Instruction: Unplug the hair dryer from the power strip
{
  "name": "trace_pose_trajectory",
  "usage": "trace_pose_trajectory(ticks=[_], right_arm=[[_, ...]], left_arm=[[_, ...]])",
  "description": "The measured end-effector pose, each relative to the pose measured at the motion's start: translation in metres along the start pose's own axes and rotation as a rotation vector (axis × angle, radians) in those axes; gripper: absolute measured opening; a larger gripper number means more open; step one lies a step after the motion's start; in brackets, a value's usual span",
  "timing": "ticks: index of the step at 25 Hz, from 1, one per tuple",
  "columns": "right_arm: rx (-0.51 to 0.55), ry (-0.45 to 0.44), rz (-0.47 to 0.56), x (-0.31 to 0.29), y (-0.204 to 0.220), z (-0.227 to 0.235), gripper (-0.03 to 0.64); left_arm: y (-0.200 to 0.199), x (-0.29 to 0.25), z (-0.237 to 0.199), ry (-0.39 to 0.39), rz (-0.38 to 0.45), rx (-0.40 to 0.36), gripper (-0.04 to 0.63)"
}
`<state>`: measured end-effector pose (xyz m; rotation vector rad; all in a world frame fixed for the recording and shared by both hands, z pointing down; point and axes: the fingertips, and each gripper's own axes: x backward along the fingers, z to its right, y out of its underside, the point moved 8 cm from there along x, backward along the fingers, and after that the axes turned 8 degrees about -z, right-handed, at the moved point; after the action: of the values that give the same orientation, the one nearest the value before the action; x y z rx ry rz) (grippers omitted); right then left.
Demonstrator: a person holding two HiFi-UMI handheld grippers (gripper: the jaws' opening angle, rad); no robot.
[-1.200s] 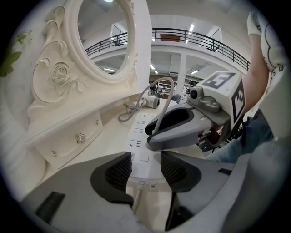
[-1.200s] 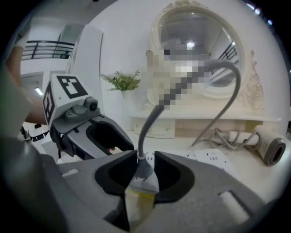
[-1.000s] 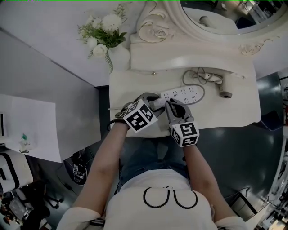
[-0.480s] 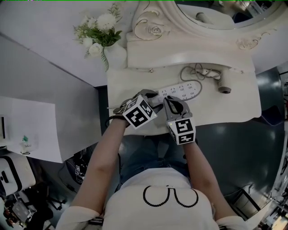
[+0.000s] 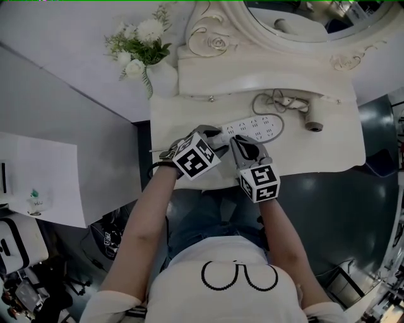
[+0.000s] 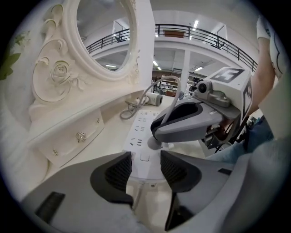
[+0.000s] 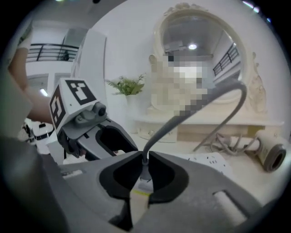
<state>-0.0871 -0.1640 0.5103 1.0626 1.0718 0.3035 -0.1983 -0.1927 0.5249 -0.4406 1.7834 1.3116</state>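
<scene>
White table [image 5: 322,154] below an oval mirror [image 5: 297,19], both claws at the near end of the power strip [image 5: 255,128].
Strip lies mid-table, slanting from the front edge toward the back right. Left claw [image 6: 146,157] is clamped across the strip's near end, a pad against each side. Right claw [image 7: 145,170] is just beside it, pinched tight on the neck of the plug [image 6: 157,144], which sits on the strip just past the left claw's pads. Grey cord [image 7: 163,132] rises from between the right pads and arcs back. Hair dryer [image 5: 312,115] lies near the back right corner, well apart from both claws. Flowers [image 5: 140,47] stand off the back left corner.
</scene>
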Motion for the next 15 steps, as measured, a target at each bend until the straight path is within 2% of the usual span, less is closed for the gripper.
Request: trace_pose_trajectory(ticks=[3,6,9,11,13,15], right_arm=[[0.103,0.023,-0.027,-0.003,-0.004,-0.005,0.035],[0.041,0.007,-0.017,-0.007,-0.007,0.001,0.034],[-0.056,-0.027,0.004,-0.008,-0.007,0.008,0.035],[-0.082,-0.043,0.014,-0.005,-0.005,0.01,0.035],[-0.065,-0.042,0.01,0.0,-0.003,0.008,0.035],[0.009,-0.016,-0.01,0.002,-0.004,0.002,0.034]], left_arm=[[-0.002,0.0,0.0,0.012,-0.028,-0.028,0.198],[-0.004,-0.001,0.0,0.008,-0.034,-0.026,0.198],[-0.003,-0.001,-0.001,-0.005,-0.019,0.006,0.198],[-0.002,-0.001,-0.002,-0.007,-0.004,0.023,0.198],[-0.002,-0.001,-0.002,-0.004,-0.001,0.025,0.198],[-0.002,-0.001,-0.002,0.003,-0.012,0.01,0.198]])
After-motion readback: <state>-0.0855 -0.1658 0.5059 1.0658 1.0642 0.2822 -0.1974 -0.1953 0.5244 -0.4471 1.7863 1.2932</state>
